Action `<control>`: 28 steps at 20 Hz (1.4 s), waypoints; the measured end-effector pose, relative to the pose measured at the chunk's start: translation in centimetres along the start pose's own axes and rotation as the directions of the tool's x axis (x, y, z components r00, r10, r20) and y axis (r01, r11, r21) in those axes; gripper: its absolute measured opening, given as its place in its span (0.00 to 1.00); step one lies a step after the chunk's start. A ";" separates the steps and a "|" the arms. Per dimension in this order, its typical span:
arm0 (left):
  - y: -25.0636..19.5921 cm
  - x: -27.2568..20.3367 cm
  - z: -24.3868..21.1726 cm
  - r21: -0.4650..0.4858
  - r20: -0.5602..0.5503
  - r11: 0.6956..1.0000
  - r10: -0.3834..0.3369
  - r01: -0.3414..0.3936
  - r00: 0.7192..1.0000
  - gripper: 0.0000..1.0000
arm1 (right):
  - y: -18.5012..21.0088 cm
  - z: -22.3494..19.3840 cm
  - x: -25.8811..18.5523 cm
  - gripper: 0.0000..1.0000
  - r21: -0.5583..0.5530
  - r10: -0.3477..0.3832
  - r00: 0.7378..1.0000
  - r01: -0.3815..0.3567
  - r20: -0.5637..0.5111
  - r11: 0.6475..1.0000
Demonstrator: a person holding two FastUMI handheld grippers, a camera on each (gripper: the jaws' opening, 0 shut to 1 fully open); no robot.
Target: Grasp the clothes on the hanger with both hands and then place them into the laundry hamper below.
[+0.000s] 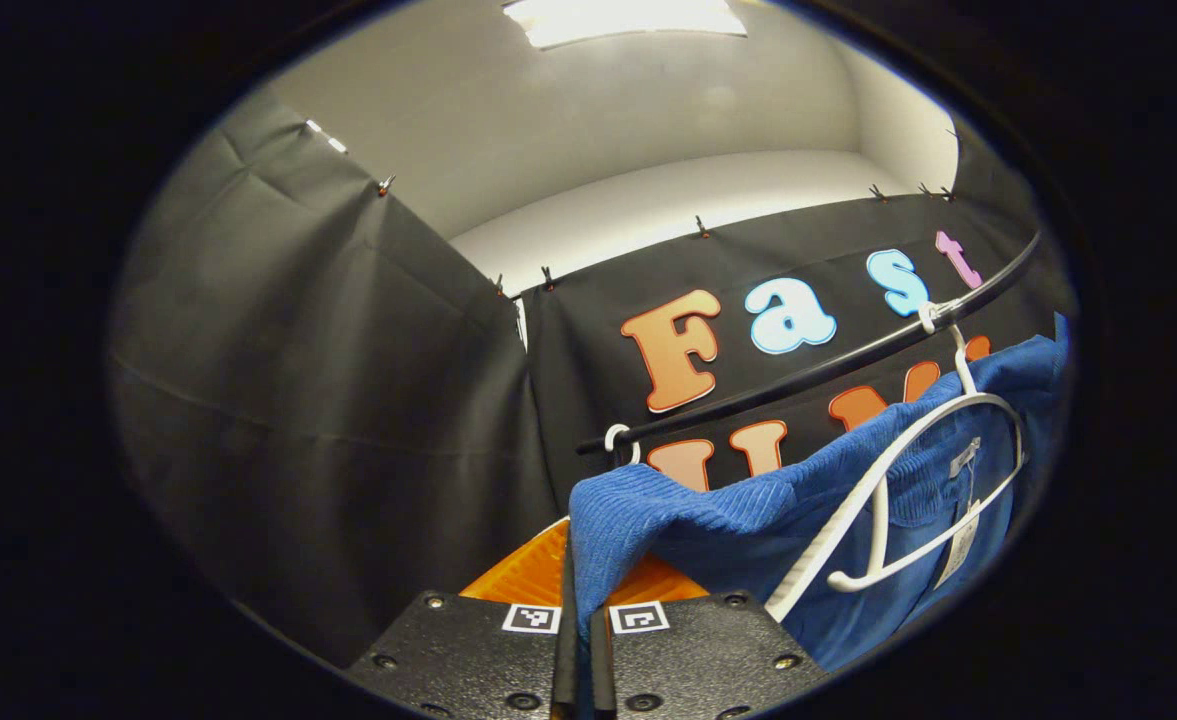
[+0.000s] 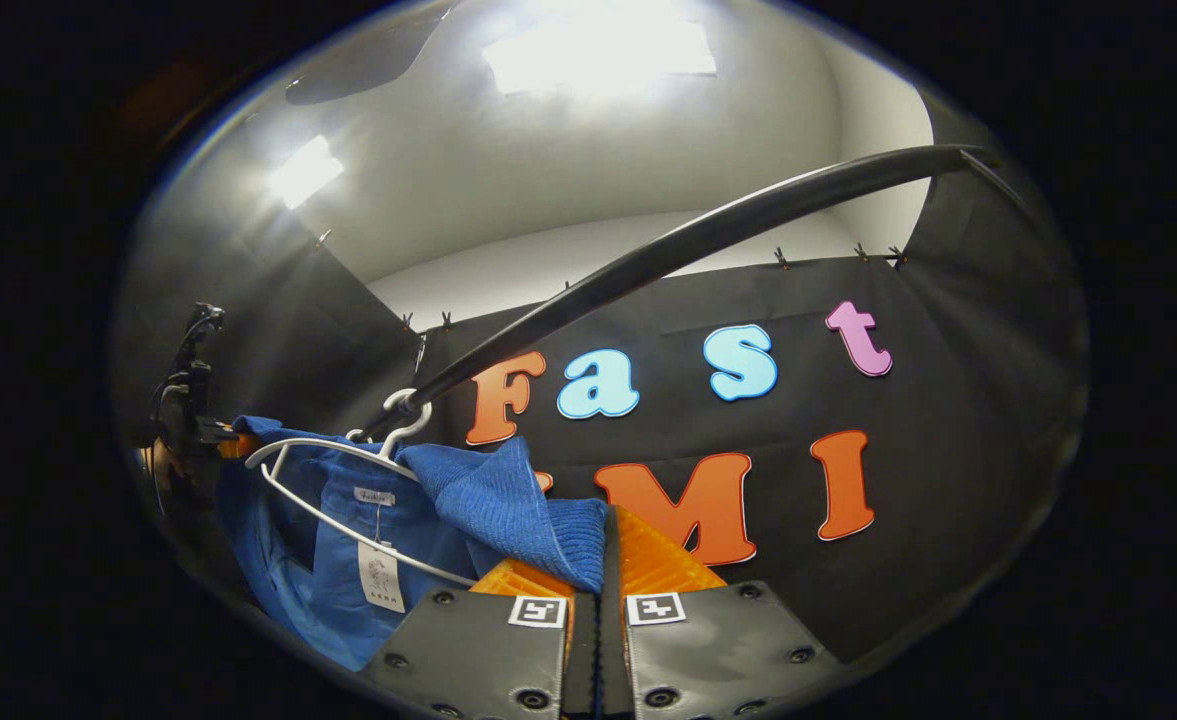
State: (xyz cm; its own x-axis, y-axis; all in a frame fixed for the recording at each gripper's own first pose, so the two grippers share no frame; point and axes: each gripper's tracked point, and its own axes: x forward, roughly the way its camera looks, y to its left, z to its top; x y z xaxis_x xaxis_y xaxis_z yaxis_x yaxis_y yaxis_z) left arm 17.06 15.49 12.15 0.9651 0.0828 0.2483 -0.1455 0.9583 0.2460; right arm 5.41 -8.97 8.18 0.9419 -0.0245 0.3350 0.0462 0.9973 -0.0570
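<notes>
A blue knit sweater (image 1: 728,510) hangs half off a white hanger (image 1: 883,480) that hooks over a black rail (image 1: 808,370). In the left gripper view, one shoulder of the sweater is pulled away from the hanger and pinched in my left gripper (image 1: 580,585), which is shut on the fabric. In the right gripper view, the sweater's (image 2: 488,490) other shoulder is drawn off the hanger (image 2: 320,441) and my right gripper (image 2: 603,565) is shut on its ribbed edge. White tags dangle inside the collar.
The rail (image 2: 688,240) runs overhead, slanting across the booth's black cloth walls. A second white hook (image 1: 616,436) sits on the rail to the left. In the right gripper view the other gripper (image 2: 186,395), with a hand behind it, is at far left beyond the sweater.
</notes>
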 end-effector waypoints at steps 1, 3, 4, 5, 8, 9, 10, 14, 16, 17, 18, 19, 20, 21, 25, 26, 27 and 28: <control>-0.1 -0.1 -0.9 -0.016 -0.013 1.000 -0.001 0.001 1.000 0.05 | 0.2 0.0 0.1 0.09 -0.011 0.002 1.000 -0.002 -0.001 1.000; -0.5 -0.2 -2.8 -0.036 -0.033 0.999 0.001 -0.002 0.999 0.05 | 0.4 -0.1 0.0 0.09 -0.025 0.001 1.000 -0.001 -0.007 1.000; -0.7 -0.6 -3.9 -0.049 -0.051 0.999 0.014 -0.016 0.999 0.02 | 0.2 -0.1 0.0 0.09 -0.023 -0.005 1.000 0.005 -0.010 1.000; -1.1 -1.4 -4.9 -0.055 -0.065 0.998 0.023 -0.027 0.998 0.05 | 0.0 -0.3 0.1 0.09 -0.021 -0.018 1.000 0.018 -0.013 1.000; -2.9 -3.5 -7.6 -0.072 -0.101 0.997 0.023 -0.031 0.995 0.05 | -0.6 -0.7 0.1 0.09 -0.034 -0.053 0.998 0.052 -0.022 0.998; -3.4 -4.0 -8.1 -0.074 -0.111 0.997 0.018 -0.027 0.994 0.05 | -0.9 -0.7 0.3 0.09 -0.044 -0.062 0.998 0.061 -0.021 0.997; -3.8 -4.4 -8.5 -0.074 -0.119 0.997 0.012 -0.020 0.993 0.05 | -1.4 -0.8 0.5 0.09 -0.059 -0.075 0.997 0.074 -0.020 0.996; -5.3 -6.1 -9.0 -0.128 -0.135 0.992 -0.007 -0.011 0.991 0.05 | -3.0 -1.3 0.9 0.09 -0.063 -0.133 0.991 0.131 -0.027 0.989; -5.7 -6.6 -8.6 -0.136 -0.127 0.991 -0.006 -0.011 0.992 0.07 | -4.1 -1.4 1.2 0.09 -0.083 -0.157 0.987 0.154 -0.026 0.985; -6.0 -6.8 -8.4 -0.130 -0.123 0.992 -0.009 -0.007 0.992 0.05 | -4.6 -1.4 1.3 0.09 -0.092 -0.168 0.985 0.165 -0.025 0.982; -6.3 -6.9 -8.3 -0.117 -0.122 0.993 -0.014 0.000 0.992 0.05 | -5.3 -1.4 1.5 0.09 -0.099 -0.183 0.983 0.180 -0.026 0.979; -6.6 -7.0 -8.2 -0.106 -0.123 0.994 -0.022 0.009 0.992 0.05 | -6.0 -1.6 1.6 0.09 -0.103 -0.199 0.980 0.195 -0.028 0.975; -7.3 -7.1 -8.0 -0.102 -0.122 0.995 -0.035 0.023 0.992 0.05 | -6.7 -1.7 1.7 0.09 -0.108 -0.217 0.976 0.212 -0.031 0.971; -8.2 -7.0 -7.9 -0.102 -0.117 0.994 -0.053 0.041 0.992 0.07 | -7.5 -2.0 1.8 0.09 -0.116 -0.239 0.970 0.234 -0.035 0.965; -11.2 -7.1 -8.1 -0.101 -0.117 0.990 -0.106 0.094 0.987 0.05 | -10.2 -3.9 1.2 0.09 -0.082 -0.310 0.946 0.303 -0.092 0.949; -12.0 -7.1 -8.1 -0.113 -0.116 0.987 -0.124 0.110 0.986 0.07 | -10.6 -4.0 0.9 0.09 -0.079 -0.318 0.943 0.311 -0.096 0.947; -12.7 -7.1 -8.2 -0.122 -0.118 0.985 -0.137 0.123 0.983 0.05 | -11.0 -4.2 0.9 0.09 -0.090 -0.326 0.941 0.318 -0.095 0.944; -13.4 -6.9 -8.4 -0.128 -0.123 0.983 -0.148 0.132 0.981 0.05 | -11.4 -4.4 1.0 0.09 -0.111 -0.336 0.937 0.326 -0.091 0.939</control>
State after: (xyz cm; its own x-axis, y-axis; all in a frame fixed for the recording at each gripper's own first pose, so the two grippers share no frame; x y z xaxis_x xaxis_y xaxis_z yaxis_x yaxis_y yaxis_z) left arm 14.14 4.36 -0.70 0.9954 -0.0269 0.0919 0.0124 0.9879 0.1549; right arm 7.25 -20.69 5.01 0.8976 -0.3645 0.2478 0.3874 0.9206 -0.0490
